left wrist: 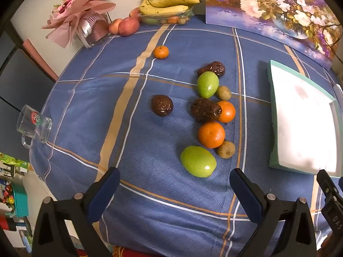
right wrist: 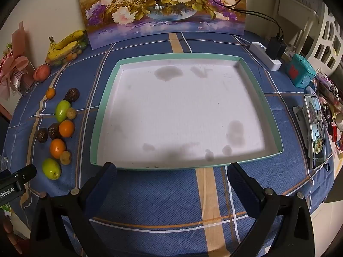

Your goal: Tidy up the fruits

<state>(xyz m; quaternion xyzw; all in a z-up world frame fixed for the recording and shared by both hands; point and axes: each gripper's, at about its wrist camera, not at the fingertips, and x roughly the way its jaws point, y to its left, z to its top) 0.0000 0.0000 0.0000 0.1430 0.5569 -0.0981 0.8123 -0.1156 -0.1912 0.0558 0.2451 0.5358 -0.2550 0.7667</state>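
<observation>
Several loose fruits lie on the blue checked cloth: a near green fruit [left wrist: 198, 161], an orange [left wrist: 211, 135], a small tan fruit [left wrist: 226, 149], a second orange [left wrist: 226, 111], dark wrinkled fruits [left wrist: 162, 105] [left wrist: 205, 109], a far green fruit [left wrist: 208, 84] and a lone mandarin [left wrist: 161, 52]. They also show at the left of the right wrist view [right wrist: 57, 148]. An empty white tray with a teal rim [right wrist: 103, 111] lies to their right. My left gripper [left wrist: 174, 184] is open, just short of the near green fruit. My right gripper [right wrist: 171, 177] is open and empty at the tray's near edge.
A glass dish with bananas [left wrist: 169, 5] and apples [left wrist: 128, 26] stands at the back beside a pink bouquet [left wrist: 79, 12]. A glass mug [left wrist: 34, 124] sits at the left table edge. A flower painting [right wrist: 163, 6] leans on the wall. A power strip [right wrist: 265, 59], teal toy [right wrist: 300, 70] and phone [right wrist: 316, 128] lie right.
</observation>
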